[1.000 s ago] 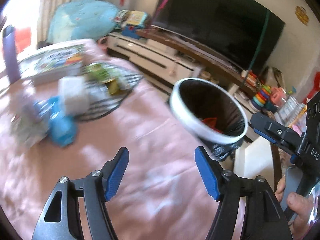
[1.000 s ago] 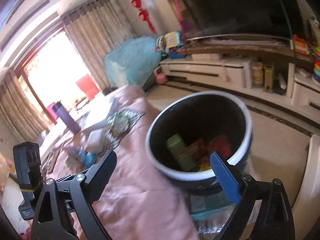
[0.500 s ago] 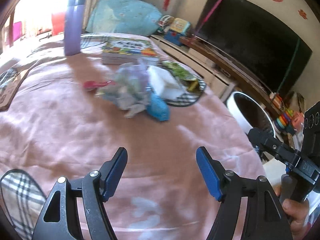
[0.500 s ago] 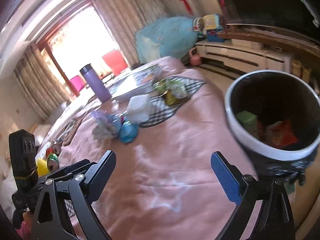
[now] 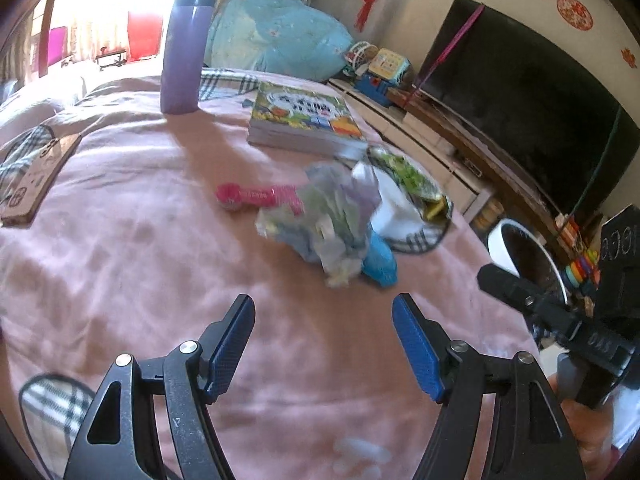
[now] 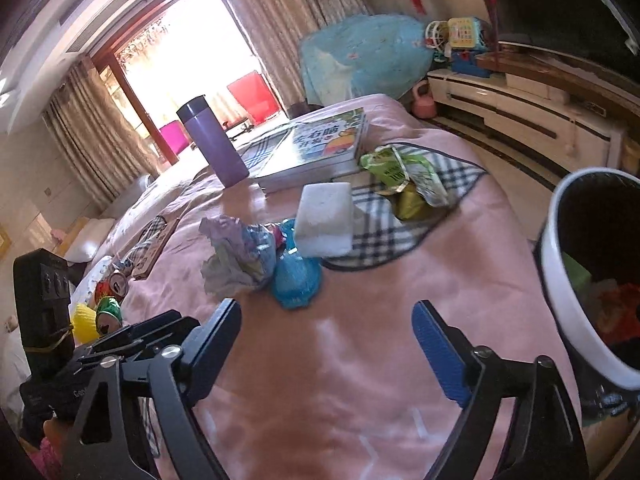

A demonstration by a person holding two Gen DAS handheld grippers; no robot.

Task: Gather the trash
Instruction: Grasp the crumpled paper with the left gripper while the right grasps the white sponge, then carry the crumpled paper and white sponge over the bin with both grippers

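A crumpled plastic wrapper (image 5: 332, 220) lies on the pink blanket (image 5: 140, 264), ahead of my open, empty left gripper (image 5: 324, 340); it also shows in the right wrist view (image 6: 236, 256). A blue crumpled piece (image 5: 380, 260) (image 6: 296, 280) lies beside it. A green snack packet (image 6: 404, 176) lies on a checked cloth (image 6: 384, 232). The white-rimmed trash bin (image 6: 560, 320) with trash inside stands at the bed's right edge, next to my open, empty right gripper (image 6: 328, 344); it also shows in the left wrist view (image 5: 500, 244).
A purple flask (image 5: 186, 48), a picture book (image 5: 304, 120), a pink toy (image 5: 256, 196) and a white block (image 6: 326, 220) are on the bed. Cans (image 6: 110, 296) lie at the left edge. A TV cabinet (image 6: 520, 108) runs along the right wall.
Both grippers have swung left, from the bin toward the bed. The bin moved from the centre to the right edge of both views; the wrapper pile came to the middle.
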